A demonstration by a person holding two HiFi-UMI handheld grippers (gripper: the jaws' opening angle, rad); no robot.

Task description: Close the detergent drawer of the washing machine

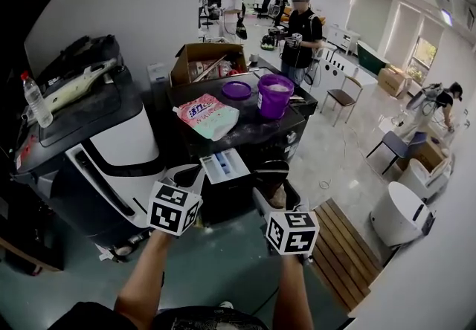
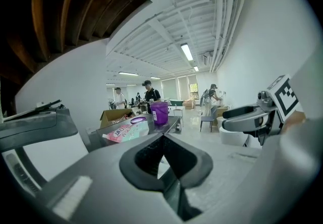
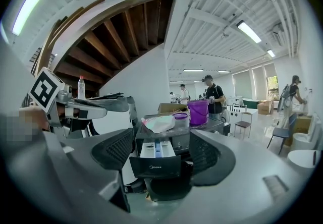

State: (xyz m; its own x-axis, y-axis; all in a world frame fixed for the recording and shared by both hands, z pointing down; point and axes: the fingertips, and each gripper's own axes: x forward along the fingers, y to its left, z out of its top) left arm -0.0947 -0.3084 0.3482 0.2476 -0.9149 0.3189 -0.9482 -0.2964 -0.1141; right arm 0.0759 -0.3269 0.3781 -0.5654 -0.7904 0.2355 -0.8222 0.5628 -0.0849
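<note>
My right tongs point(image 3: 160, 155) are wide open and empty, lined up on the detergent drawer point(image 1: 225, 165), which sticks out of the washing machine point(image 1: 256, 131). My left tongs point(image 2: 162, 137) are pressed together, empty. I'd push its front panel squarely, straight in.

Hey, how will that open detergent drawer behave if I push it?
The drawer sticks straight out of the washing machine, so it will probably slide in rigidly, not flex. Its front looks smooth and glossy, so a push might slip off.
</note>
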